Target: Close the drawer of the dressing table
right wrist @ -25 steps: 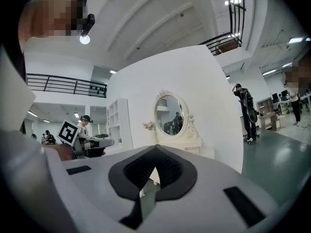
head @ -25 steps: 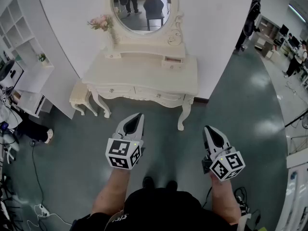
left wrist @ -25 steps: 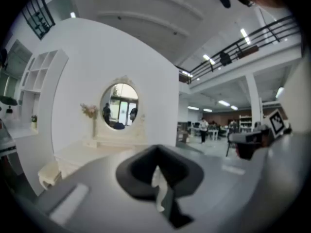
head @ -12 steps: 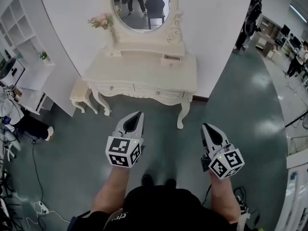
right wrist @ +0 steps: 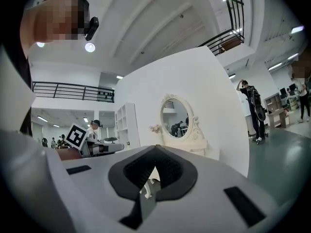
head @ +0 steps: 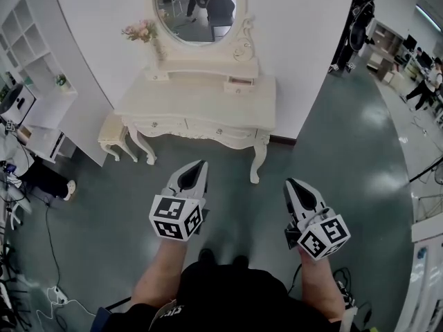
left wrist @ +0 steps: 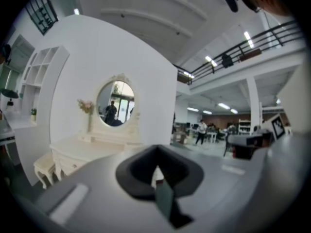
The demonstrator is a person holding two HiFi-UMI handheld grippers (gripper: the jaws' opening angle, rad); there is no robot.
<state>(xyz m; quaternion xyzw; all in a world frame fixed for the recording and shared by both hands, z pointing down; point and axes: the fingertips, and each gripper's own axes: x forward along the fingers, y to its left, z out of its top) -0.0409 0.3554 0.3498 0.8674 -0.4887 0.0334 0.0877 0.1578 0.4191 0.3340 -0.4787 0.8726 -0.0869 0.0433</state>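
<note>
The cream dressing table stands against the white wall, with its oval mirror above. A small drawer sticks out of the upper shelf on the right. Both grippers hover over the green floor, a good stretch short of the table and pointing toward it. My left gripper is shut and holds nothing. My right gripper is likewise shut and empty. In the left gripper view the table lies ahead to the left of the closed gripper. In the right gripper view the mirror shows above the closed gripper.
A matching stool sits at the table's left end, beside a white shelving unit. A vase of pink flowers stands on the table's left. Cables trail on the floor at left. A person stands at the back right.
Both grippers have edged forward toward the dressing table, and the view has shifted slightly with them. The jaws stayed shut.
</note>
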